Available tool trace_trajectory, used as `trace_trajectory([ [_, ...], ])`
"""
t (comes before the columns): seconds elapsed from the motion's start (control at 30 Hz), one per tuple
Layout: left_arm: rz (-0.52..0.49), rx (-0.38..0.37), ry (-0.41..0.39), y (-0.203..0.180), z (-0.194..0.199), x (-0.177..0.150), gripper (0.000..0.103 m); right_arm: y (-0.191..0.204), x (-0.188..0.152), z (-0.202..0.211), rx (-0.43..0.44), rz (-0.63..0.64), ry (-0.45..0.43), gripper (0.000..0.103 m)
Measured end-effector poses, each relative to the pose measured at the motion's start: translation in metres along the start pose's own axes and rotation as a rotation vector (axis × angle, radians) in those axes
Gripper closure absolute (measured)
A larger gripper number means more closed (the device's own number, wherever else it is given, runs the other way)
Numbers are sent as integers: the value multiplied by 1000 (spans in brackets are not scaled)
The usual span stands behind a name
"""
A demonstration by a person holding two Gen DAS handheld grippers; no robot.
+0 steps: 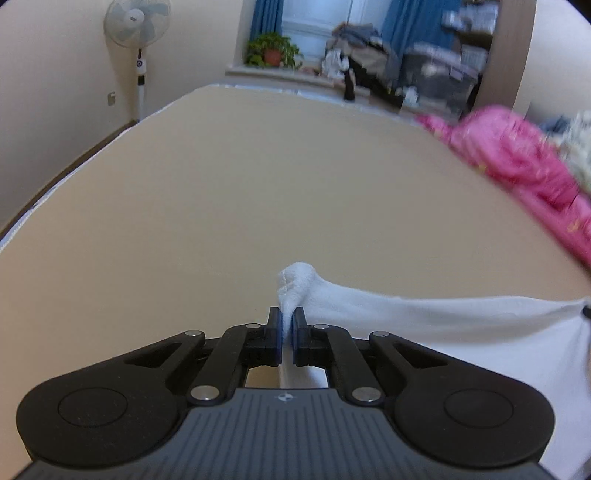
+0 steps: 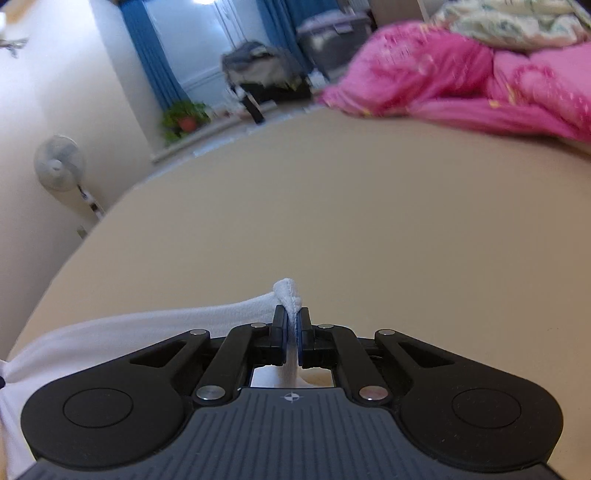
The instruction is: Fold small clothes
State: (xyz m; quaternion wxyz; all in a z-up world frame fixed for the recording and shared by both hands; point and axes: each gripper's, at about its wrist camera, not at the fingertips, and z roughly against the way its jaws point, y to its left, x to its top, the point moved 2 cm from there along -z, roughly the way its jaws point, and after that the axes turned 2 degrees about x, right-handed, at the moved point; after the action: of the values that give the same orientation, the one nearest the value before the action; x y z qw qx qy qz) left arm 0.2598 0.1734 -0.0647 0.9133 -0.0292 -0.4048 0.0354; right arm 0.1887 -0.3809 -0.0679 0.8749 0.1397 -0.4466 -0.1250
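A small white garment [image 1: 424, 325] is stretched between my two grippers above the tan bed surface [image 1: 258, 184]. My left gripper [image 1: 287, 317] is shut on one corner of it; a bunch of white cloth sticks up past the fingertips and the rest runs off to the right. In the right wrist view my right gripper [image 2: 292, 317] is shut on the other corner of the white garment [image 2: 147, 325], whose cloth runs off to the left. The part of the garment below both grippers is hidden.
A crumpled pink blanket [image 1: 517, 158] lies at the bed's right side, also in the right wrist view [image 2: 461, 77]. A standing fan [image 1: 138, 29] is by the left wall. A potted plant [image 1: 271, 50] and cluttered bins [image 1: 436, 74] are beyond the bed's far edge.
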Motion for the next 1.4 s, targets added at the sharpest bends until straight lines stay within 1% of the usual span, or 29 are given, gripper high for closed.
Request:
trace_trajectory([
  [0.07, 3, 16, 15, -2, -9, 0, 98, 2, 0, -7, -9, 22, 16, 99],
  [0.1, 16, 20, 8, -1, -12, 1, 98, 3, 0, -11, -16, 33, 19, 99],
  [0.17, 45, 21, -13, 3, -13, 5, 98, 3, 2, -12, -23, 38, 10, 99],
  [0.23, 58, 31, 4, 4, -21, 5, 97, 5, 5, -16, -24, 37, -4, 99],
  [0.27, 50, 39, 46, 3, -29, 3, 92, 3, 5, -18, -28, 43, 5, 98],
  [0.3, 36, 50, 105, 2, -38, -1, 91, 2, 2, -23, -37, 47, 31, 97],
  [0.33, 26, 46, 175, 3, -46, -5, 86, 1, -2, -32, -49, 40, 76, 95],
  [0.37, 35, 46, 208, 6, -49, -9, 84, -4, -7, -39, -55, 21, 141, 88],
  [0.4, 54, 61, 194, 10, -44, -8, 84, -7, -11, -46, -71, 0, 198, 88],
  [0.43, 67, 70, 175, 14, -37, -5, 84, -9, -11, -45, -90, -11, 201, 88],
  [0.47, 87, 63, 153, 19, -27, -2, 84, -10, -9, -38, -100, -20, 177, 88],
  [0.53, 146, 9, 145, 29, -4, 0, 84, -14, -2, -15, -87, -76, 121, 87],
  [0.6, 184, -58, 164, 35, 22, -2, 84, -19, -2, 8, -36, -151, 117, 85],
  [0.63, 186, -85, 193, 37, 33, -5, 84, -20, -3, 18, -9, -170, 131, 84],
  [0.7, 157, -116, 248, 35, 56, -17, 84, -19, -10, 37, 17, -171, 196, 82],
  [0.8, 123, -163, 284, 33, 87, -45, 82, -12, -32, 66, 27, -90, 265, 77],
  [0.83, 125, -172, 297, 31, 90, -53, 81, -12, -38, 73, 29, -68, 282, 73],
  [0.87, 123, -175, 315, 31, 91, -66, 81, -11, -48, 80, 30, -47, 306, 73],
  [0.93, 100, -154, 369, 29, 85, -87, 81, -11, -66, 89, 10, -15, 350, 73],
  [0.97, 74, -146, 384, 27, 84, -94, 81, -13, -70, 93, 4, -9, 358, 73],
  [1.07, 10, -160, 390, 19, 84, -107, 81, -17, -82, 102, 13, -16, 372, 73],
  [1.1, -7, -157, 401, 18, 82, -110, 82, -20, -90, 106, 12, -22, 379, 73],
  [1.13, -25, -145, 402, 17, 81, -112, 92, -23, -92, 104, 11, -24, 388, 73],
  [1.17, -47, -133, 402, 16, 80, -114, 98, -24, -95, 106, 12, -18, 394, 73],
  [1.23, -76, -139, 390, 12, 83, -117, 99, -22, -99, 108, 28, 8, 405, 73],
  [1.27, -89, -135, 376, 12, 87, -118, 100, -20, -101, 109, 46, 21, 417, 83],
  [1.3, -91, -137, 360, 9, 88, -115, 100, -18, -102, 109, 56, 35, 418, 97],
  [1.33, -71, -149, 339, 12, 96, -114, 100, -18, -101, 113, 58, 42, 400, 100],
  [1.4, -11, -186, 290, 20, 110, -107, 100, -23, -91, 131, 101, -6, 311, 100],
])
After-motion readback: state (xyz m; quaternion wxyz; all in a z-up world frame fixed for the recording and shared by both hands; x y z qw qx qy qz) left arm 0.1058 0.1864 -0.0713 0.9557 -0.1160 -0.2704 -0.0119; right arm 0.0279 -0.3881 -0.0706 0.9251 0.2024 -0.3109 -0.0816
